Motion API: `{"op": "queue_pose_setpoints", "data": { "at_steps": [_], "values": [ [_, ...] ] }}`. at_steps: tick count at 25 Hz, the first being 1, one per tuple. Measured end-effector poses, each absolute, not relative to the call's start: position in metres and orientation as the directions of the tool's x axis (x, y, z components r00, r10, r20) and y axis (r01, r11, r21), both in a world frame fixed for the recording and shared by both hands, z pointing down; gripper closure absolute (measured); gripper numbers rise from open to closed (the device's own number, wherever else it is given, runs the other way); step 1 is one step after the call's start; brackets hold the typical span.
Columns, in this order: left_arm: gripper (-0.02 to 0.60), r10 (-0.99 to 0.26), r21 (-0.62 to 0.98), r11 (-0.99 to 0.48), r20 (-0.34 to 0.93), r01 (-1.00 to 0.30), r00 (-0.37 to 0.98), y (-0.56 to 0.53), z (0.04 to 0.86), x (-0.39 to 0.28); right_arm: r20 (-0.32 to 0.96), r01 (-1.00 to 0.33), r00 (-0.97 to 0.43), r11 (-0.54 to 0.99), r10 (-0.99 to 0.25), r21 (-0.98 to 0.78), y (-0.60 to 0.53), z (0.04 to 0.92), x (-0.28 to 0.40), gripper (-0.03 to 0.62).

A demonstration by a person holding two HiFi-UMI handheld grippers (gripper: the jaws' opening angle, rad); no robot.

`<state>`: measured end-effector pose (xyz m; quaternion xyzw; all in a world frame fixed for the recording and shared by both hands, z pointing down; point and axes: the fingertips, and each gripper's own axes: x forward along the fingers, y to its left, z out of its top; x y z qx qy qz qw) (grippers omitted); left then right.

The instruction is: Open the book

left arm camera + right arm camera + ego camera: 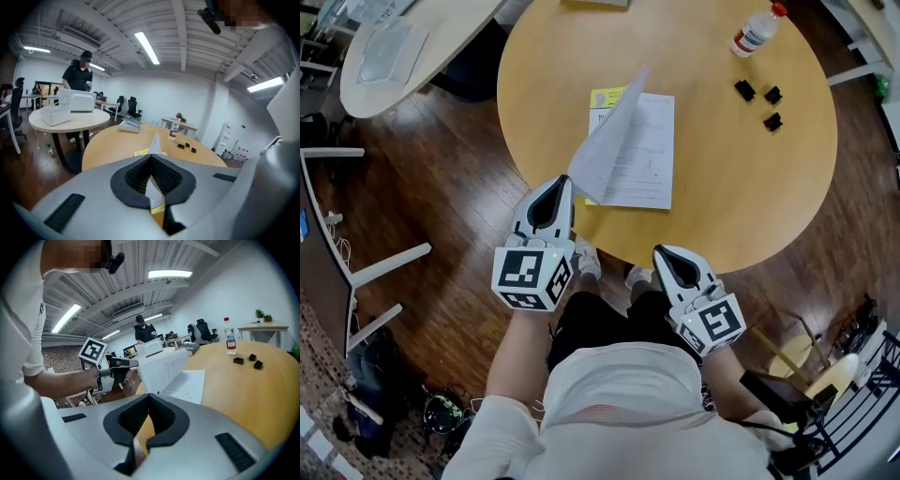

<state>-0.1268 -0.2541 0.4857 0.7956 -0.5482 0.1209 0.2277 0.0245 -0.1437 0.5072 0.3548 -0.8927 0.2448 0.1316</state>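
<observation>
A thin book [642, 150] with a yellow cover lies on the round wooden table [750, 187], close to its near edge. My left gripper [565, 185] is shut on a white leaf [605, 155] of the book and holds it raised, slanting up over the flat pages. In the left gripper view the leaf [154, 146] runs out from between the shut pads of my left gripper [151, 158]. My right gripper [662, 252] hovers at the table's near edge, right of the book, shut with nothing in it. The right gripper view shows my right gripper [149, 395], the raised leaf [164, 366] and the left gripper [123, 364].
A plastic bottle [757, 30] lies at the table's far right, with three small black blocks [758, 94] near it. A white table [394, 47] stands at the far left, a white frame [384, 267] on the floor left. A person [77, 77] stands by that table.
</observation>
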Motion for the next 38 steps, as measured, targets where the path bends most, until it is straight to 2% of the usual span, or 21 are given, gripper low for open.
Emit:
{"op": "queue_pose_setpoints", "data": {
  "at_steps": [10, 16, 25, 31, 38],
  "values": [
    [0.571, -0.81, 0.171, -0.175, 0.535, -0.97, 0.241, -0.23, 0.525, -0.209, 0.428, -0.709, -0.701, 0.624, -0.571, -0.329, -0.149, 0.51, 0.005, 0.591],
    [0.571, -0.772, 0.201, -0.104, 0.601, -0.974, 0.206, -0.216, 0.562, -0.241, 0.446, -0.717, -0.691, 0.614, -0.568, -0.329, -0.149, 0.514, -0.005, 0.589],
    [0.571, -0.734, 0.231, -0.058, 0.65, -0.971, 0.198, -0.211, 0.615, -0.256, 0.479, -0.72, -0.686, 0.605, -0.547, -0.34, -0.146, 0.531, -0.016, 0.591],
    [0.569, -0.722, 0.16, -0.102, 0.667, -0.982, 0.184, -0.212, 0.634, -0.254, 0.495, -0.728, -0.675, 0.602, -0.547, -0.327, -0.147, 0.534, -0.018, 0.591],
    [0.565, -0.726, 0.172, -0.046, 0.671, -0.984, 0.151, -0.207, 0.628, -0.274, 0.465, -0.755, -0.647, 0.592, -0.605, -0.28, -0.153, 0.516, -0.022, 0.591]
  ]
}}
